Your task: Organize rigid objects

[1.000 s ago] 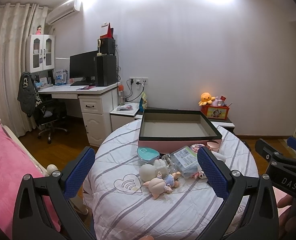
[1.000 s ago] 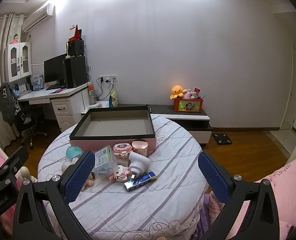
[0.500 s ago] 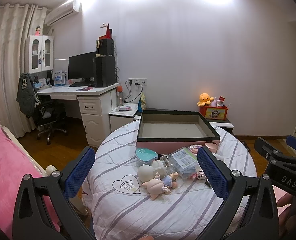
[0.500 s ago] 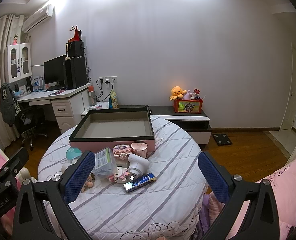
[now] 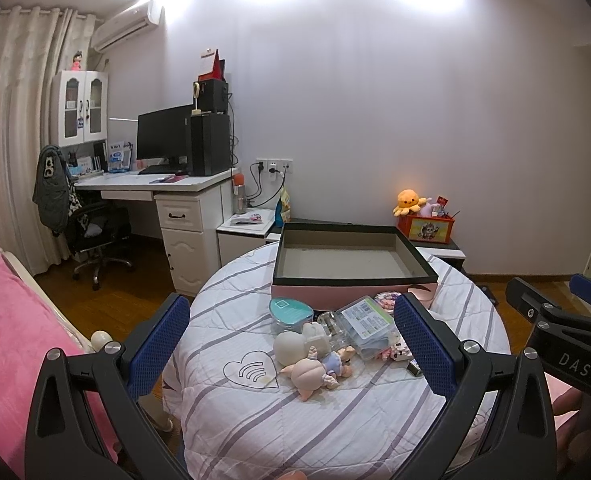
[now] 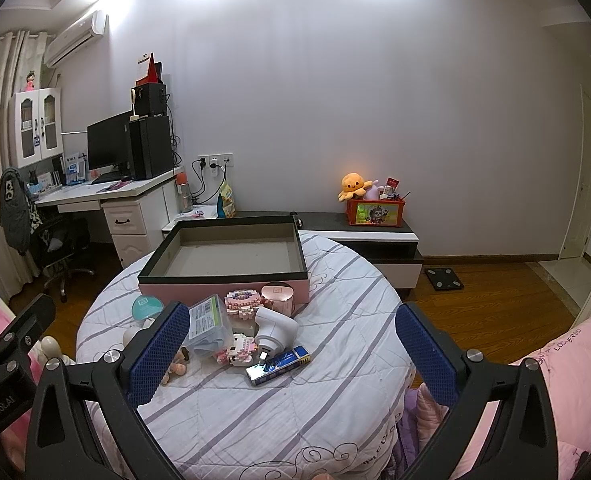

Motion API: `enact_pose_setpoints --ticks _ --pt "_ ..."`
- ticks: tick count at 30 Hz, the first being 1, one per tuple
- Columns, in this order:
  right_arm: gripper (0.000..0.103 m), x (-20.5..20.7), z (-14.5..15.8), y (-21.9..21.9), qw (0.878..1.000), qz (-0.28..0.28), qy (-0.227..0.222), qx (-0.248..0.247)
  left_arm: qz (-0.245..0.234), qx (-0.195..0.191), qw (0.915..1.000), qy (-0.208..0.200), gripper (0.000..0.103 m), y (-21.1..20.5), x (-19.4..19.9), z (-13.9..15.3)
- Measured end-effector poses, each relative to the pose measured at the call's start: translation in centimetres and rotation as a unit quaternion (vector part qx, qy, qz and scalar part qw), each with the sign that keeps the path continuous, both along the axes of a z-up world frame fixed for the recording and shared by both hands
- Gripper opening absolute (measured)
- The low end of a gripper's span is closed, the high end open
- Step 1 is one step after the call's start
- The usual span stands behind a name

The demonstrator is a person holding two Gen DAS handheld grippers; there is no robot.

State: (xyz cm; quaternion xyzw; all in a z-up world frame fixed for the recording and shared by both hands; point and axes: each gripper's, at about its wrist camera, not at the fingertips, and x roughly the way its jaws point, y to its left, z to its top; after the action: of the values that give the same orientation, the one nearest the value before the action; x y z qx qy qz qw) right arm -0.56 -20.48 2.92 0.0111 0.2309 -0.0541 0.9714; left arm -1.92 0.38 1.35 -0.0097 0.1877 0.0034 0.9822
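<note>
from the left wrist camera, my left gripper (image 5: 291, 350) stands wide open with nothing between its blue pads (image 5: 157, 346), held above the near side of the round table (image 5: 255, 420) with the striped quilted cover. the pink box (image 5: 351, 262) with the dark rim sits on the far half of the table, empty inside, its long axis running left to right across my view. just in front of its near wall lies the pile: a teal oval case (image 5: 291, 310) to the left, a clear plastic box (image 5: 369, 326) with a printed label tilted up toward the right, a white round figure (image 5: 289, 346) beside it, and a pink doll (image 5: 315, 372) lying on its side, head toward me and to the left, body stretching away to the right. the right gripper (image 5: 559, 320) shows at the right edge of this view, apart from the pile.

from the right wrist camera, that right gripper (image 6: 291, 350) is also spread open and empty, hovering over the near right part of the table. here the box's long axis runs away from me and slightly left. a rose-gold round tin (image 6: 278, 297) and a pink brick figure (image 6: 242, 302) touch its near wall. a white plug adapter (image 6: 275, 330) lies nearer, and a blue flat pack (image 6: 278, 365) lies closest, its long axis slanting from near left to far right.
</note>
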Motion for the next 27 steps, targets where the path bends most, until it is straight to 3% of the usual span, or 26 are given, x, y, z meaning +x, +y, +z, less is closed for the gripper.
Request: enact_pose_setpoints --ticks 19,27 --pt "0.103 0.0 0.0 -0.1 1.0 0.002 0.001 -0.002 -0.002 -0.001 1.0 -0.003 0.103 -0.5 0.0 0.4" --pt "0.103 1.6 -2.2 -1.0 1.0 0.004 0.028 0.003 -0.002 -0.001 0.9998 0.02 0.103 -0.9 1.6 -1.3"
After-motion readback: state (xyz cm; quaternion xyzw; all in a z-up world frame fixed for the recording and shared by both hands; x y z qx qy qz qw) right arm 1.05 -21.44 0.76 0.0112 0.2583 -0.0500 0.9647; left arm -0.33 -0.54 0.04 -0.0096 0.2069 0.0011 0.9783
